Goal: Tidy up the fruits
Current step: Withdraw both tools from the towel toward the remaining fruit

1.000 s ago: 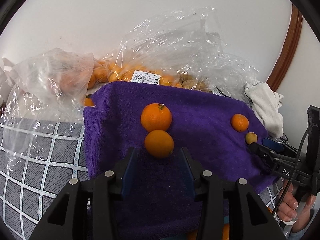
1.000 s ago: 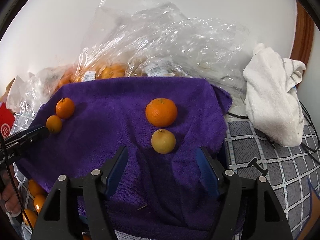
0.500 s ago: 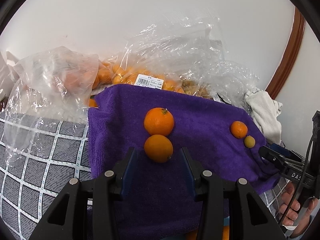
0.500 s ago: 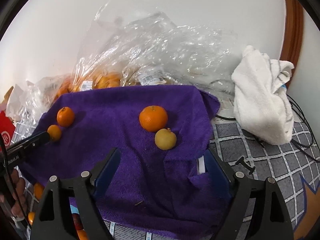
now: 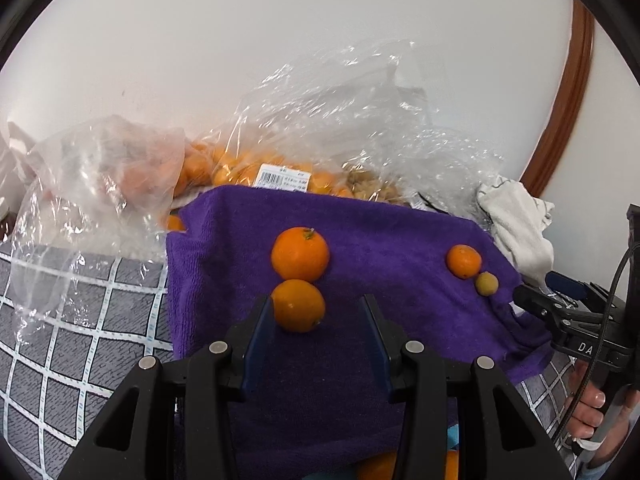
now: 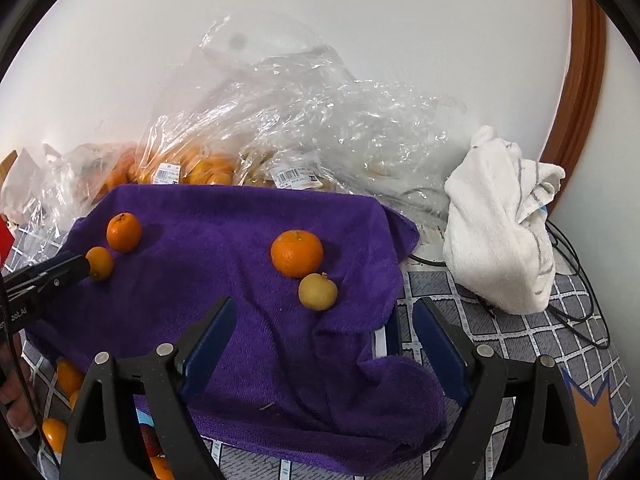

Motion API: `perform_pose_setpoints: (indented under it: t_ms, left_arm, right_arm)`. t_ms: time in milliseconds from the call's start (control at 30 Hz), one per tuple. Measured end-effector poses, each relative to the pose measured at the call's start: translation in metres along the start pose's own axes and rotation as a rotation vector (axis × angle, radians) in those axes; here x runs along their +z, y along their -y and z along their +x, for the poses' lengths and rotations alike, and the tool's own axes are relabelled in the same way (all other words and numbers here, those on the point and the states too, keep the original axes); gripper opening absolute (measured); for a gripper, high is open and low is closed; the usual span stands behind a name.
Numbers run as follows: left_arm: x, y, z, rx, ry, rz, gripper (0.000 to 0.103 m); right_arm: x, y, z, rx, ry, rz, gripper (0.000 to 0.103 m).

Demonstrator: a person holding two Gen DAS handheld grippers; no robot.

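a purple towel point(image 5: 400, 240) lies over a grey grid-patterned mat point(image 5: 80, 340), with clear plastic bags of oranges point(image 5: 248, 168) behind it. on the towel two mandarins touch: the stemmed mandarin point(image 5: 300, 254) behind the near mandarin point(image 5: 298, 305), which sits at the tips of the left gripper point(image 5: 316, 316), its jaws apart and empty. toward the towel's right edge a small mandarin point(image 6: 297, 253) touches a yellowish round fruit point(image 6: 317, 291). the right gripper point(image 6: 322, 326) hovers just short of them, jaws spread wide, holding nothing. a crumpled white cloth point(image 6: 500, 220) lies right of the towel.

Bright even light, sharp, fisheye-warped edges.
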State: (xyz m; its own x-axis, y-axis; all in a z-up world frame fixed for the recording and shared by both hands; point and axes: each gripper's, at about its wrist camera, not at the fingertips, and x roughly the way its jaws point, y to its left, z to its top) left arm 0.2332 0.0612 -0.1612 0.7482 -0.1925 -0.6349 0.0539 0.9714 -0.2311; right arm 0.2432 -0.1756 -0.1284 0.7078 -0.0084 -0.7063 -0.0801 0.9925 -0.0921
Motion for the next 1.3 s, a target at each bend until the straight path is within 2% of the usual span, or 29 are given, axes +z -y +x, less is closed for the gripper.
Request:
perform_pose_setpoints:
  t_ms: [100,267,400,533,667,800,900,933,967,1133,1233,1300]
  left_arm:
    - [0.003,0.004,-0.006,0.017,0.016,0.007,0.042]
    - [0.011,0.019,-0.030,0.015,0.078,0.050,0.042]
    - [0.029,0.033,-0.056,0.003,0.115,0.056,0.046]
    - [0.034,0.041,-0.091,-0.018,0.131,0.056,0.051]
    - [0.023,0.037,-0.119,0.004,0.134,0.048,0.053]
    - [-0.005,0.009,-0.140,0.051,0.130,-0.094,0.066]
    - [-0.020,-0.004,-0.143,0.152,0.085,-0.124,0.066]
    - [-0.026,-0.009,-0.144,0.175,0.069,-0.130,0.066]
    - [-0.029,-0.012,-0.145,0.173,0.064,-0.138,0.066]
    - [-0.048,-0.025,-0.147,0.143,-0.004,-0.187,0.064]
    - [-0.056,-0.018,-0.144,0.124,-0.051,-0.088,0.064]
    - [-0.061,-0.010,-0.142,0.154,-0.081,-0.021,0.064]
  right_arm:
    - [-0.001,-0.002,-0.003,0.058,0.006,-0.018,0.089]
    - [0.004,-0.008,-0.015,0.095,-0.001,-0.023,0.089]
    - [0.011,-0.010,-0.035,0.189,-0.014,-0.007,0.089]
    - [0.009,-0.012,-0.076,0.154,0.047,0.001,0.089]
    - [-0.004,-0.004,-0.104,0.144,0.087,0.044,0.089]
    - [-0.025,0.001,-0.115,0.143,0.071,0.058,0.089]
    - [-0.042,0.002,-0.116,0.115,0.059,0.075,0.085]
    - [-0.049,0.002,-0.114,0.136,0.043,0.086,0.084]
    - [-0.054,0.002,-0.113,0.156,0.027,0.093,0.083]
    - [-0.077,-0.012,-0.094,0.231,-0.078,0.095,0.067]
    - [-0.088,-0.026,-0.083,0.264,-0.119,0.074,0.066]
    - [-0.092,-0.033,-0.076,0.279,-0.135,0.061,0.066]
